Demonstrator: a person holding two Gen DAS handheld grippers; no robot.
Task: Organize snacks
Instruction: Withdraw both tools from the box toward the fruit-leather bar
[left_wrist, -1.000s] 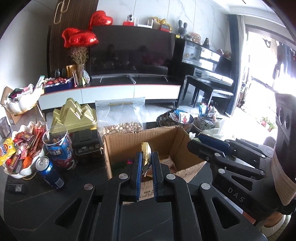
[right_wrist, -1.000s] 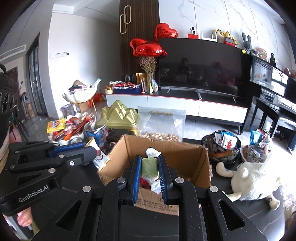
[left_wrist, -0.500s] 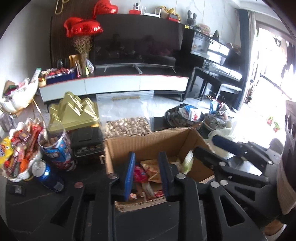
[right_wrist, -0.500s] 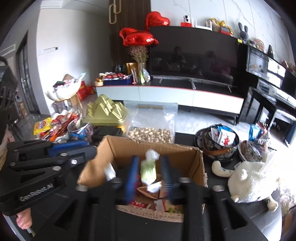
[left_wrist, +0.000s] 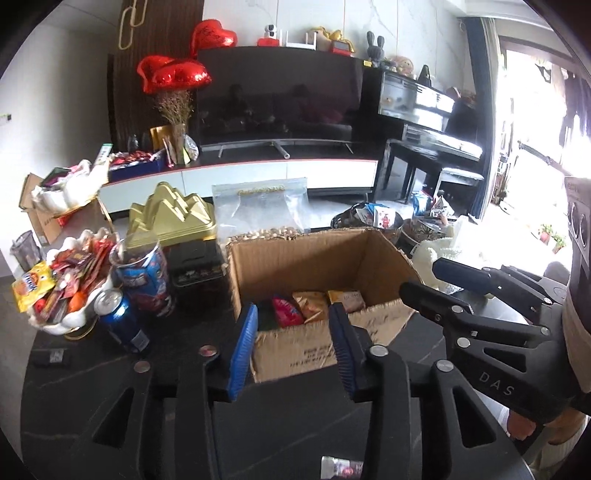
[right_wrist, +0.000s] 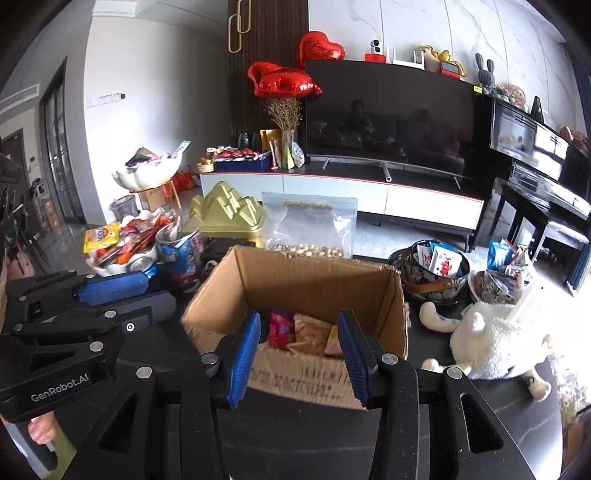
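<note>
An open cardboard box (left_wrist: 314, 258) (right_wrist: 306, 280) stands on the dark table in front of both grippers. Inside lie a red packet (left_wrist: 286, 310) (right_wrist: 280, 326), an orange packet (left_wrist: 310, 304) (right_wrist: 308, 332) and other snacks. My left gripper (left_wrist: 293, 314) hangs at the box's near edge; its jaws are opening with nothing held between them. It also shows at the left of the right wrist view, left gripper (right_wrist: 159, 291). My right gripper (right_wrist: 299, 321) is open and empty over the same near edge, and in the left wrist view the right gripper (left_wrist: 423, 277) sits beside the box's right flap.
Left of the box are a white shell bowl (left_wrist: 74, 317) heaped with snacks, a blue can (left_wrist: 122, 321), a blue tub (left_wrist: 144, 277) and a black box (left_wrist: 195, 266). Behind are a golden box (left_wrist: 170, 221) and a bag of nuts (left_wrist: 258, 206). A plush sheep (right_wrist: 495, 343) and dark bowls (right_wrist: 432, 273) lie right.
The left gripper let go of a gold packet and the right of a green one; both dropped into the box. Both sets of jaws opened and drew back to the box's near edge.
</note>
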